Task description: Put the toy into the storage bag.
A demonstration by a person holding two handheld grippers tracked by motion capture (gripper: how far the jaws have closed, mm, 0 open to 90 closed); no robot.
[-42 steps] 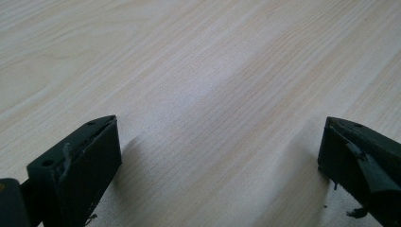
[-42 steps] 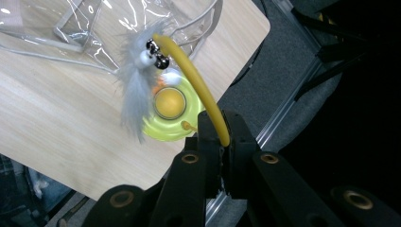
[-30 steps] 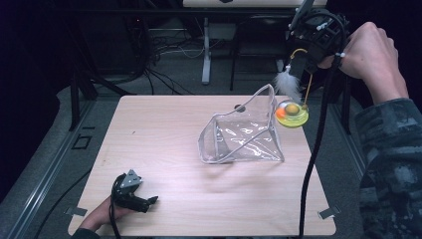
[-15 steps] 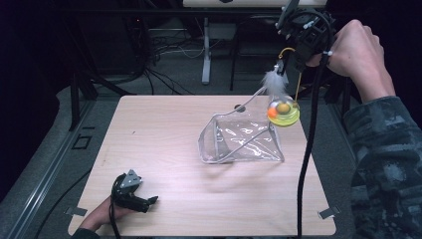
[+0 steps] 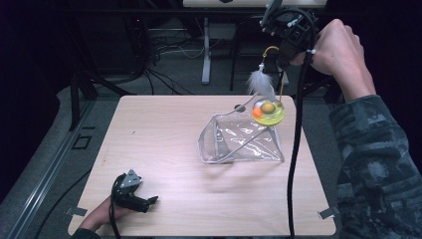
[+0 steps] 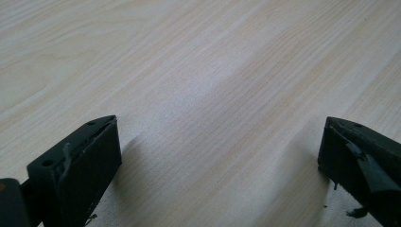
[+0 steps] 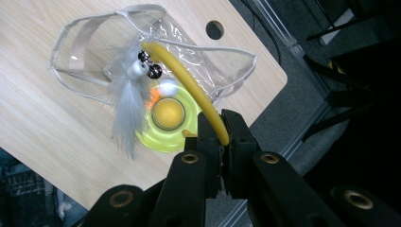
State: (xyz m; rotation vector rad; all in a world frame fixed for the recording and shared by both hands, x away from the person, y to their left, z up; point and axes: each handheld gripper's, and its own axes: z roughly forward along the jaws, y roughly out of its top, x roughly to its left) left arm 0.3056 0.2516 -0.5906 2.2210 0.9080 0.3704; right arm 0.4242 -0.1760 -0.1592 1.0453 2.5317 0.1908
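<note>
Since the earlier frame my right tongs (image 5: 275, 69) have slid the cat toy (image 5: 267, 112) inward from beyond the worktop's (image 5: 164, 134) right edge, so it now hangs over the clear pouch (image 5: 241, 144) near the far right corner. Left side hasn't budged.

Right tongs are clamped shut on the toy's yellow wire (image 7: 189, 80), the arched bit that carries the feather (image 7: 126, 113) and little bells. Below it dangles the lime-green disc with the orange ball (image 7: 169, 113) in the middle. From the right gripper view the toy sits pretty much over the pouch mouth, which gapes open toward the tongs.

Left tongs (image 5: 144, 201) are parked wide open at the near left corner, flat on the wood, holding nothing.

So my read: I'm mid-carry, lining the toy up to drop it into the pouch. Next move needs a straight lowering so the disc clears the white-trimmed rim, with the feather going in too rather than catching on the edge. The pouch is floppy plastic and nothing's holding it, so it might tip or slide if the disc bumps the rim. Might want the left tongs over to steady it.
</note>
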